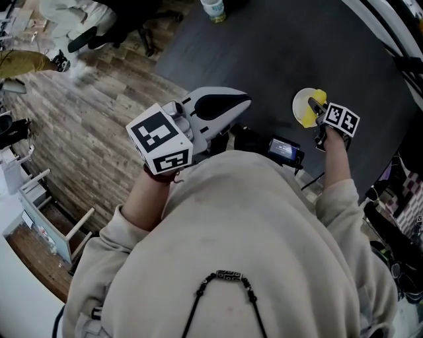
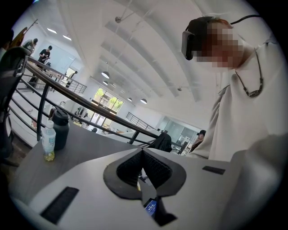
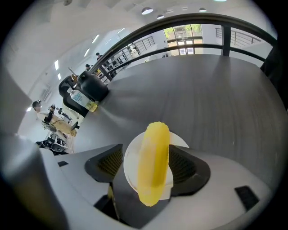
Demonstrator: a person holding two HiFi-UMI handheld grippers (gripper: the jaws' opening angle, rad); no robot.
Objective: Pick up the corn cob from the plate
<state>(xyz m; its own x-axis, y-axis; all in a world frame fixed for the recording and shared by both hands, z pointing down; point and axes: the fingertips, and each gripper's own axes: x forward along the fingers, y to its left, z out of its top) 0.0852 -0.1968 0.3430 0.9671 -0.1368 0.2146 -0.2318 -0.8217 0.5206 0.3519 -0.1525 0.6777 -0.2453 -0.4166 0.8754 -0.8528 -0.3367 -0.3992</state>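
As we look down in the head view, the left gripper (image 1: 232, 105) hangs near our chest over the near-left edge of the dark table (image 1: 264, 53), its marker cube (image 1: 160, 142) facing up. At the right, the right gripper (image 1: 318, 113) tips down over the white plate (image 1: 301, 105), where the yellow corn cob (image 1: 320, 98) lies. 1 bottle (image 1: 213, 8) stands at the table's far edge, and wooden floor (image 1: 99, 125) shows at the left.

In the left gripper view, the left gripper (image 2: 143, 164) has its 2 jaws clenched together, pads (image 2: 157, 170) meeting with nothing between them. Beyond them on the table (image 2: 85, 150), a clear bottle (image 2: 48, 143) stands just beside a dark flask (image 2: 60, 130) at the far left, with a railing (image 2: 90, 101) behind. Our light top (image 2: 243, 117) fills the right.

In the right gripper view, the right gripper (image 3: 150, 157) has its jaws released and spread wide. The corn cob (image 3: 153, 164) runs lengthwise between them, resting on the plate (image 3: 131, 167). Bare plate shows between the cob and the left pad (image 3: 110, 162); the right pad (image 3: 182, 166) stands just beside the cob, and neither visibly presses it. The bottle (image 3: 84, 99) and flask (image 3: 93, 85) stand at the far left of the table (image 3: 216, 99).
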